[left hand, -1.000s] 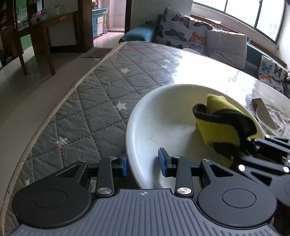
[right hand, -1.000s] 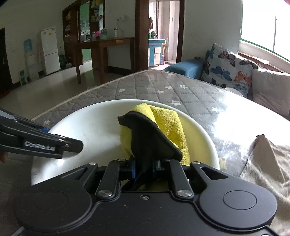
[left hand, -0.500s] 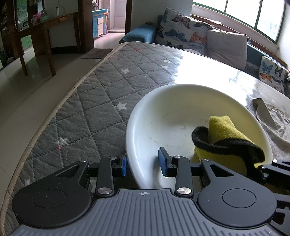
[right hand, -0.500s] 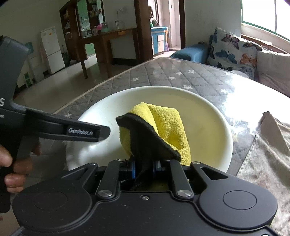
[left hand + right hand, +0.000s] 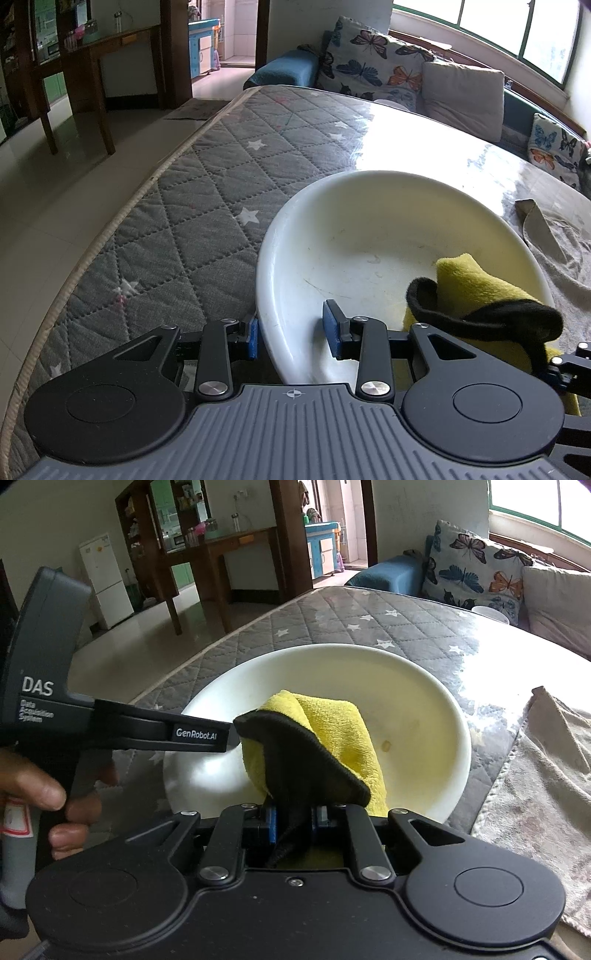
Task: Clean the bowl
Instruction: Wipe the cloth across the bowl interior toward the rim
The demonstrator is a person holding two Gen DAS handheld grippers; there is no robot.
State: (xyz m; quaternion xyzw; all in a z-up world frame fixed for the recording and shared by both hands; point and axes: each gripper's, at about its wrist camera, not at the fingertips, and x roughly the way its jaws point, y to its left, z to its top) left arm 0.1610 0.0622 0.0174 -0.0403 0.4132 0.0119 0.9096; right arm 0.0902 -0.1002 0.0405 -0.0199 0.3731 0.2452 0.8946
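A large white bowl (image 5: 388, 229) sits on the grey quilted table cover (image 5: 207, 192). My left gripper (image 5: 291, 332) straddles the bowl's near-left rim, one blue pad outside and one inside, shut on the rim. It also shows in the right wrist view (image 5: 221, 734), reaching in from the left. My right gripper (image 5: 293, 821) is shut on a yellow cloth with black edging (image 5: 317, 738), which rests inside the bowl (image 5: 424, 701) on its near side. The cloth also shows at the right of the left wrist view (image 5: 476, 295).
A beige towel (image 5: 535, 775) lies on the table right of the bowl. Butterfly cushions (image 5: 369, 62) and a sofa stand behind the table. The table's left edge (image 5: 110, 229) drops to a tiled floor with a wooden desk (image 5: 229, 554).
My right gripper has pulled the cloth back across the bowl toward its near rim. The left gripper has stayed on the rim.
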